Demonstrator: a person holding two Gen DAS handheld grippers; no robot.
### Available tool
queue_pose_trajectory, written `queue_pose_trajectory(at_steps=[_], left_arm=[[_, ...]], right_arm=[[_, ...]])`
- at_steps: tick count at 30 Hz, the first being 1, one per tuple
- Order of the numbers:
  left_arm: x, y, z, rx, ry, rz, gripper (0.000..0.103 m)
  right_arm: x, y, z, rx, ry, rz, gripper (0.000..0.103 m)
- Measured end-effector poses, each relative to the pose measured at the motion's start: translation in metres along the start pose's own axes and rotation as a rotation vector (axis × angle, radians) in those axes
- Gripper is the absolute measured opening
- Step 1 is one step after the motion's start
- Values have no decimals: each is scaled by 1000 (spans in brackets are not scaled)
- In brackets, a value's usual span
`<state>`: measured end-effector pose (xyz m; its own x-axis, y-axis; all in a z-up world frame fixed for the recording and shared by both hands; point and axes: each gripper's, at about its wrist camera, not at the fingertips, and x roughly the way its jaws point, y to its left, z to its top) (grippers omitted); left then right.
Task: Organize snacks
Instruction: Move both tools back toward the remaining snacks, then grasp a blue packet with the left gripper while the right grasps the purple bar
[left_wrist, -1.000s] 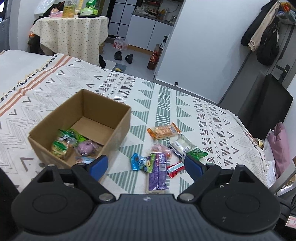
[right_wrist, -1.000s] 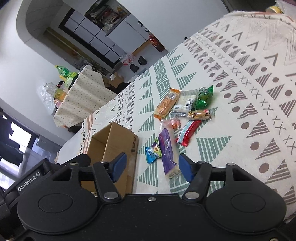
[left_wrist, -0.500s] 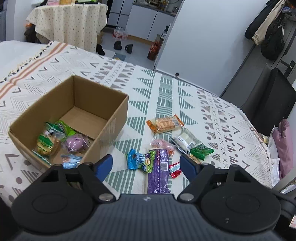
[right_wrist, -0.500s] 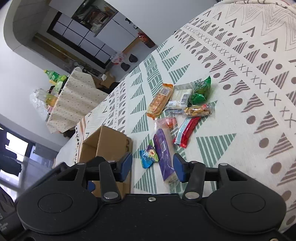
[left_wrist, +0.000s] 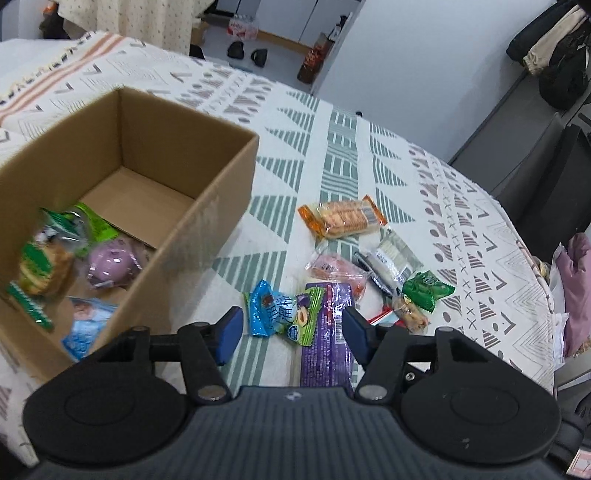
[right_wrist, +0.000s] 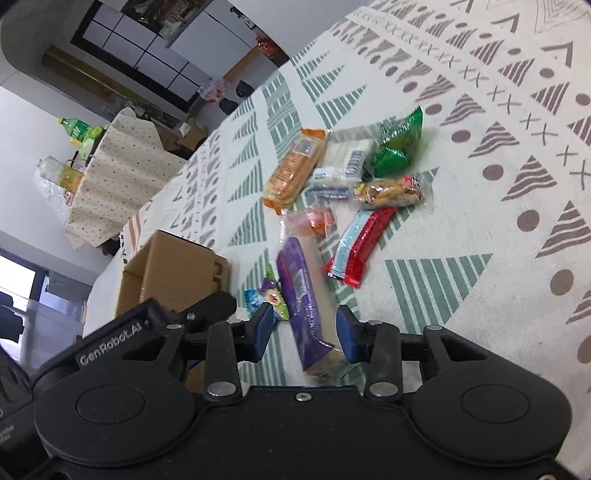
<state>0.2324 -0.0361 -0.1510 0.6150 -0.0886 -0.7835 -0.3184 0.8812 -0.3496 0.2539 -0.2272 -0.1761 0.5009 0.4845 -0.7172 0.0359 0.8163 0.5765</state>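
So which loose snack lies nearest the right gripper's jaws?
The long purple packet: its near end reaches between the open jaws of the right gripper, while the red-and-blue stick and the others lie farther out.

The left gripper (left_wrist: 291, 334) is held up in the air, tipped a little downward. Its two blue fingers (left_wrist: 229, 334) are spread wide apart and hold nothing. The right gripper (right_wrist: 304, 332) is low and tilted sideways. Its blue fingers (right_wrist: 263, 330) are apart too, and empty.

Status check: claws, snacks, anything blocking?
Both claws open and empty, left, right. Purple pack lies between the right claw's fingers, ungripped. Box partly filled; loose snacks on the cloth. Nothing blocking.
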Motion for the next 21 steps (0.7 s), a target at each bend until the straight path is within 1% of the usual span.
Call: queue_pose_trajectory(at_steps=[5,7,9,10,12,16,21], left_arm=[[21,0,3,4,26,-4,59],[29,0,4,0,41,0,59],[36,0,3,2,43,6,59],[39,0,2,4,44,11,59],[43,-1,1,9,40,21,59],[55,-1,0,-4,55,38,60],[58,-1,-1,-8,34,49,59]], right_arm=[[12,4,0,-31,26,-17,38],[19,6,0,-44,41,-27,33],[26,6,-1,-60,62,-50,19],[28,6,-1,-69,66,-61,18],[27,6,0,-76,60,-61,14],[22,5,2,-85,33,-82,12],[15,0,5,-70,-1,-101,8]])
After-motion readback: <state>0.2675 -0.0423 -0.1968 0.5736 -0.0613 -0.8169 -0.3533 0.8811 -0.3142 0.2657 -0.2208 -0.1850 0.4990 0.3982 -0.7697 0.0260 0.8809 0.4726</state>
